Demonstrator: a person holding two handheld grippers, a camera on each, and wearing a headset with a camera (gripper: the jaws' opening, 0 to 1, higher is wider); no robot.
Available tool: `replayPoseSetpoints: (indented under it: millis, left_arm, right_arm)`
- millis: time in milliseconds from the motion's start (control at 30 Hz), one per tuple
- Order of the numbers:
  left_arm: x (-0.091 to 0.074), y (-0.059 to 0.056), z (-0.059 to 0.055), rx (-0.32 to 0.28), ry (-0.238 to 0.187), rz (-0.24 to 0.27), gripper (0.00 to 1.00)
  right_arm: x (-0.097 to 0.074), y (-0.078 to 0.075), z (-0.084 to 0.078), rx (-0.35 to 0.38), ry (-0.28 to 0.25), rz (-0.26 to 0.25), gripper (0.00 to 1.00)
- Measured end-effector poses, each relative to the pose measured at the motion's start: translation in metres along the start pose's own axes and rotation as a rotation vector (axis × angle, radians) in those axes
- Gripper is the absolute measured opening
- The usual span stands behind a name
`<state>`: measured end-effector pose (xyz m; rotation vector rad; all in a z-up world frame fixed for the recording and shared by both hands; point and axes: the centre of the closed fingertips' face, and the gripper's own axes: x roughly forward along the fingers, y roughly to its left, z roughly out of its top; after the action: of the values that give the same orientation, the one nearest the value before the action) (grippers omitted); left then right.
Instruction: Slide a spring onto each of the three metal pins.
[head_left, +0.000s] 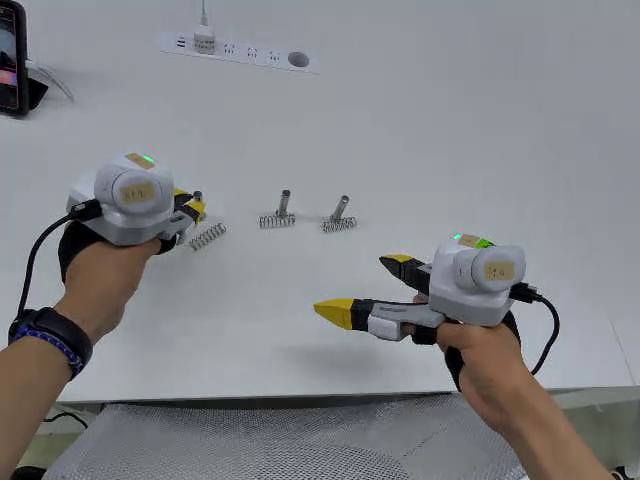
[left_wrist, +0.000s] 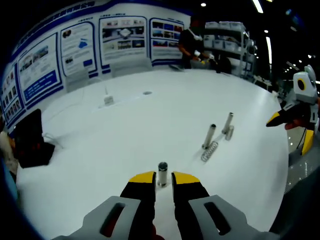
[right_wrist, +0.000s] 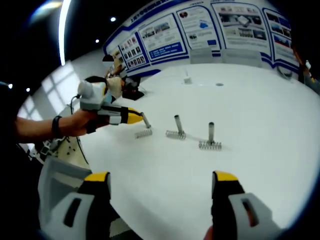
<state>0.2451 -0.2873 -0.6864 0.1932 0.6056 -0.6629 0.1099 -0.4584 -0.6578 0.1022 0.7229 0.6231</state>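
Observation:
Three short metal pins stand in a row on the white table (head_left: 420, 130). My left gripper (head_left: 190, 210) is shut on the leftmost pin (head_left: 197, 197), which stands upright between the yellow tips (left_wrist: 162, 172). A spring (head_left: 208, 236) lies loose just right of it. The middle pin (head_left: 284, 203) and the right pin (head_left: 340, 208) each have a spring lying at the foot (head_left: 277, 221) (head_left: 339, 225). My right gripper (head_left: 365, 286) hovers open near the table's front edge, nothing between its fingers (right_wrist: 225, 179), facing the pins (right_wrist: 177, 124).
A white power strip (head_left: 238, 50) lies at the back of the table. A phone on a stand (head_left: 12, 55) is at the far left corner. A mesh chair seat (head_left: 250, 445) sits below the front edge. A person (left_wrist: 192, 40) stands far behind.

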Motion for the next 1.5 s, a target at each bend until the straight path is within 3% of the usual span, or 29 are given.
replayPoseSetpoints:
  millis: [400,1000,1500]
  left_arm:
    - [-0.014,0.006,-0.018,-0.067,0.002,0.003,0.24]
    - [-0.029,0.010,-0.035,-0.086,0.009,-0.011,0.36]
    - [-0.034,0.002,-0.046,-0.065,0.032,-0.059,0.48]
  right_arm:
    - [0.003,-0.002,-0.004,0.009,0.013,-0.002,0.85]
    - [0.010,0.005,-0.002,0.007,0.024,0.009,0.85]
    - [0.011,0.008,-0.003,0.012,0.025,0.002,0.85]
